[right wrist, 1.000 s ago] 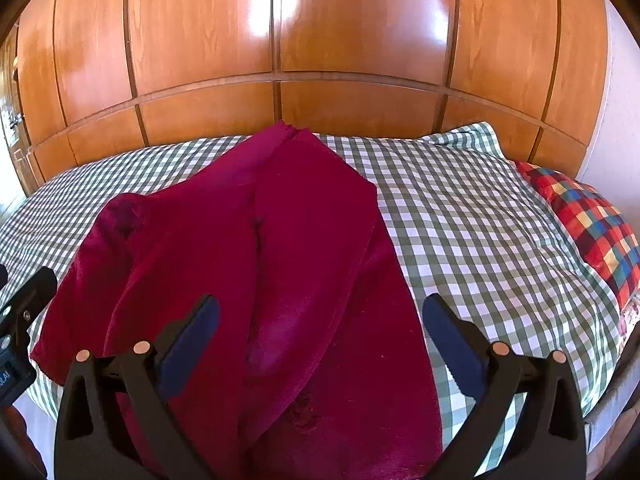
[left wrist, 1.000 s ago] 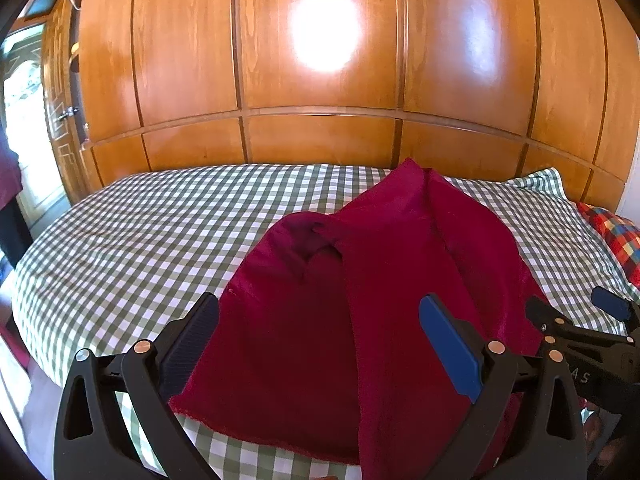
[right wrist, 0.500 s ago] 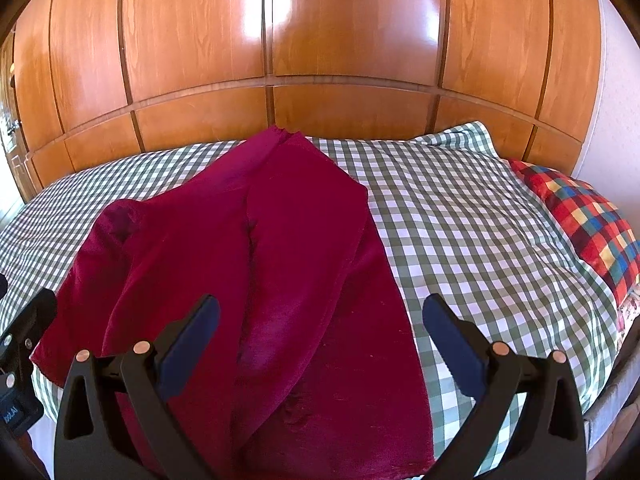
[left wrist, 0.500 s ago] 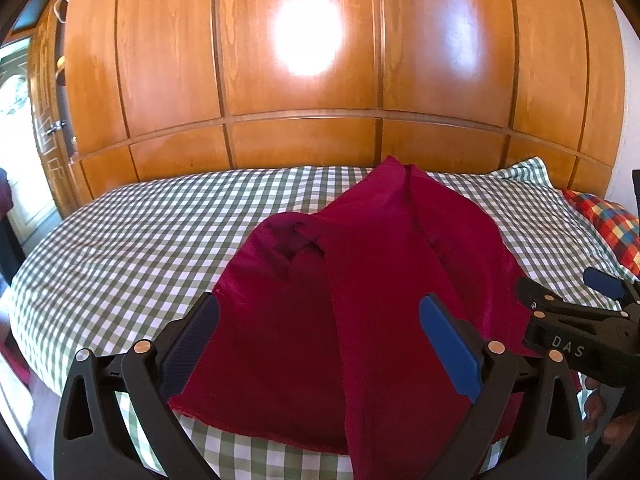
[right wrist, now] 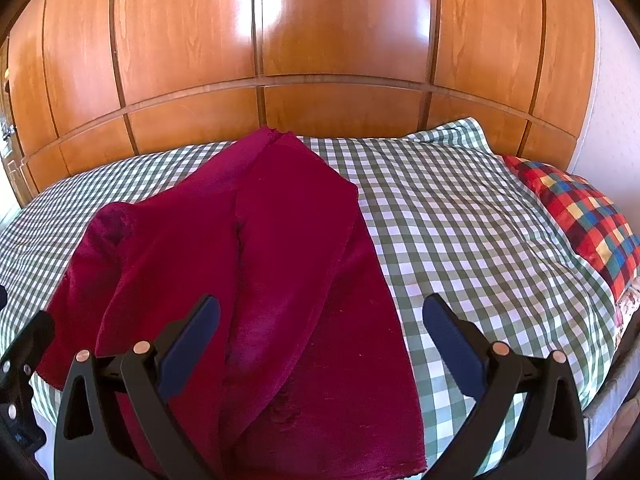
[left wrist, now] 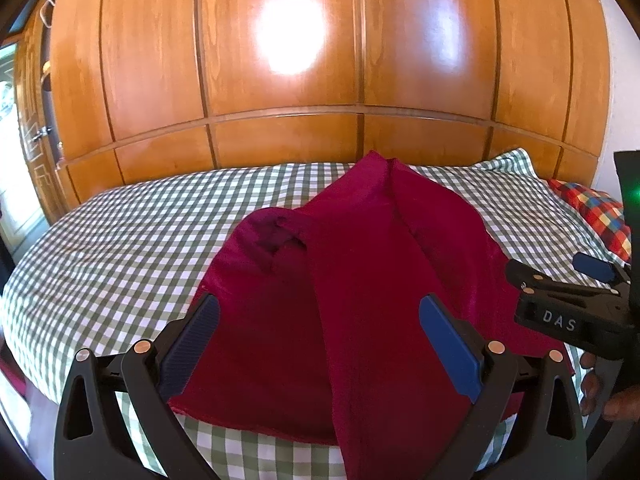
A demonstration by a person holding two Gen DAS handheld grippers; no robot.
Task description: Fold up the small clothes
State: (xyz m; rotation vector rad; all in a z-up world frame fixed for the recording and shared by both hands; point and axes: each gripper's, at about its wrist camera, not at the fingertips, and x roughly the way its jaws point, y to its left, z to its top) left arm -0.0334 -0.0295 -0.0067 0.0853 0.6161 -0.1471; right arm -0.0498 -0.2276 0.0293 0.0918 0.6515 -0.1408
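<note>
Garment (left wrist: 360,300) in deep red fleece lies spread on the bed (left wrist: 120,248), one long panel already lapped over the middle so a raised ridge runs from the near hem toward the wooden headboard (left wrist: 320,80). Both tools are spread wide and hold nothing: the left tool (left wrist: 320,340) hovers over the near left part of the cloth, and the right tool (right wrist: 320,344) hovers over its near right part, with its right finger out over bare checked sheet just beyond the cloth's right edge. The step in hand looks like picking the next pair of grasp points for another fold. To do it well, I would lower each tool onto a clean outer edge rather than the thick lapped ridge, pinching a single layer at the near hem corners so the fold carries evenly; fleece of this kind probably grips itself and bunches, so a slow lift and a taut line between the two tools should keep the crease straight. The rumpled pocket on the far left of the garment, seen in the left wrist view, may need smoothing first. A bright plaid pillow (right wrist: 580,216) sits well apart at the bed's right side and should not interfere.
</note>
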